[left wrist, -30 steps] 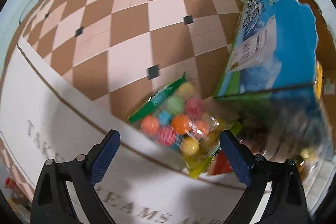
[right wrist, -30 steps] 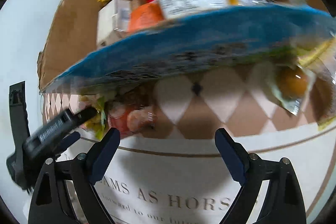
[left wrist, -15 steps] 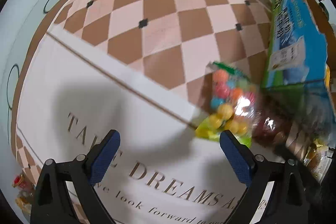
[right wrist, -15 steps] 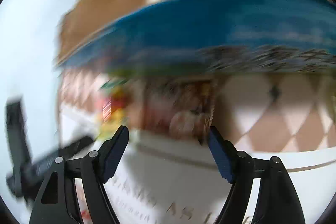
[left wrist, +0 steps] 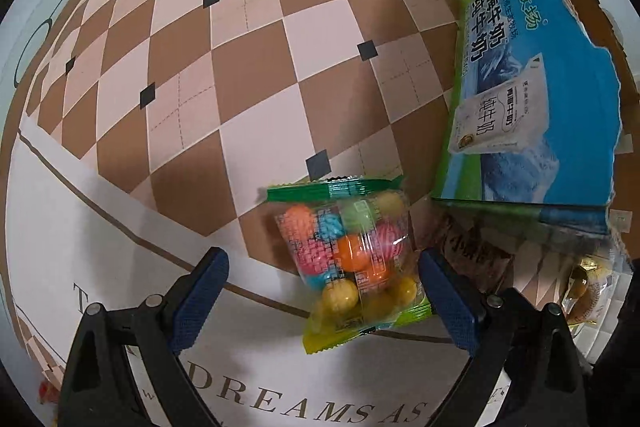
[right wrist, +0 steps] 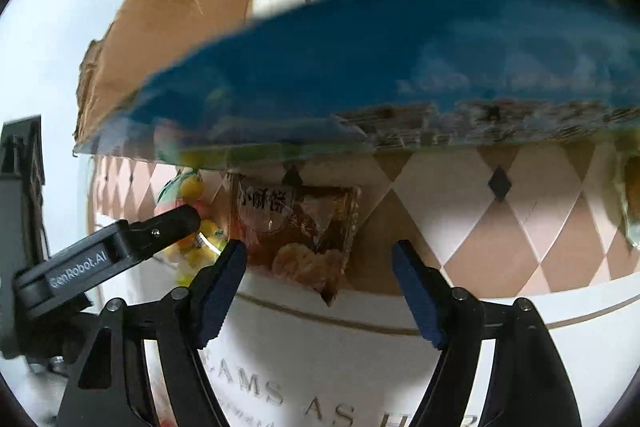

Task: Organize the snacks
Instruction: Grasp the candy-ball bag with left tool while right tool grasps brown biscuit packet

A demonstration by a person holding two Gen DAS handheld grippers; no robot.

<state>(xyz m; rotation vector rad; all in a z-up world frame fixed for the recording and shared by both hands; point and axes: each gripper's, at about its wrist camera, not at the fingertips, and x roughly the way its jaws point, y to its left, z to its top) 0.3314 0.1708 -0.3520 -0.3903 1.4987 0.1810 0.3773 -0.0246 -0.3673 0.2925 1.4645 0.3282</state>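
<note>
A: Where do the snacks lie?

B: A clear bag of coloured candy balls [left wrist: 352, 261] lies flat on the table [left wrist: 120, 227], at the edge of the checkered cloth, just beside the blue milk carton box [left wrist: 536, 99]. A brown biscuit packet [right wrist: 298, 227] lies next to it, against the foot of the box. The box already has several packets in it.

A: And the grippers?

B: The left gripper [left wrist: 322, 303] hangs low over the candy bag, jaws wide and empty. The bag sits between the fingers, nearer the right one, which looks close to the bag's side or touching it; I cannot tell which. The right gripper [right wrist: 320, 291] is also wide and empty, pointed at the biscuit packet, which lies just ahead of its fingertips.

A: How will they handle?

B: Both are probably light. The candy bag is slick film over hard round balls, so it should shift and bulge under a pinch. I would close across the middle of the bag or on its green sealed edge. The biscuit packet is thin and crinkly, its contents likely brittle, so a gentle pinch by the edge suits it.
</note>
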